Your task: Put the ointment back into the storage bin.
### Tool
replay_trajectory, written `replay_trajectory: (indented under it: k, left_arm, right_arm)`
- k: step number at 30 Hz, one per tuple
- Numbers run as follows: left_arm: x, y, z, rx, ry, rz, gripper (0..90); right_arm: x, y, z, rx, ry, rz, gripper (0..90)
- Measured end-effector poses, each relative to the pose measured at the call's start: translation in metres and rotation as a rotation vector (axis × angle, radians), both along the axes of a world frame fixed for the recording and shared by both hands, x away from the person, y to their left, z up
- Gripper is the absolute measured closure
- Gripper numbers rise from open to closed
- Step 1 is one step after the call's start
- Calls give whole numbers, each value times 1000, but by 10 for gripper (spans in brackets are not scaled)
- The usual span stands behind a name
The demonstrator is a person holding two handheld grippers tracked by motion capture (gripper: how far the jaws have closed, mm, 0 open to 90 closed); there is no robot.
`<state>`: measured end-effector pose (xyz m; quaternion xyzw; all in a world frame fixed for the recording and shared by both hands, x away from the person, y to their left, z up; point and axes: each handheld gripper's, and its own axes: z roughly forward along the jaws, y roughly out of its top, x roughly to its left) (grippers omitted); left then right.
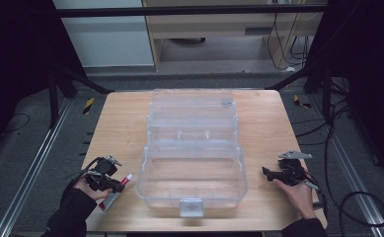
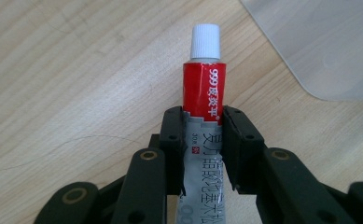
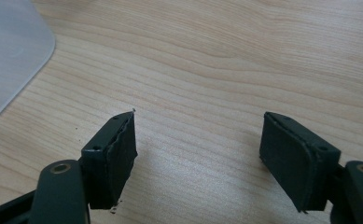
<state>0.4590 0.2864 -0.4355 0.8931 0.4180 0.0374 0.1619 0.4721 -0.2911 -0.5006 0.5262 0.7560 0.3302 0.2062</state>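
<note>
A clear plastic storage box (image 1: 192, 195) stands open in the middle of the wooden table, its lid (image 1: 193, 106) folded back. A red and silver ointment tube (image 2: 202, 93) with a white cap lies at the front left of the table (image 1: 116, 193). My left gripper (image 2: 202, 140) is shut on the tube's silver body, with the cap pointing toward the box corner (image 2: 328, 51). My left gripper (image 1: 111, 181) sits just left of the box. To the right of the box, my right gripper (image 1: 267, 173) stands open above bare wood (image 3: 198, 140) with nothing between its jaws.
The box's latch (image 1: 191, 207) hangs over the table's front edge. Grey carpet, metal rails (image 1: 29, 173) and black cables (image 1: 362, 202) surround the table. Bare wood lies on both sides of the box.
</note>
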Motion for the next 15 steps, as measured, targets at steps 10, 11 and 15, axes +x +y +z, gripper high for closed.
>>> replay_trajectory:
  k: [10,11,15]
  left_arm:
    - [-4,7,29,-2,-62,-34,707]
    - [-4,7,29,-2,-62,-34,707]
    - [-5,8,49,-15,-98,-67,707]
  right_arm:
    - [0,0,-1,-13,2,2,272]
    - [0,0,-1,-13,2,2,272]
    - [0,0,-1,-19,-1,2,272]
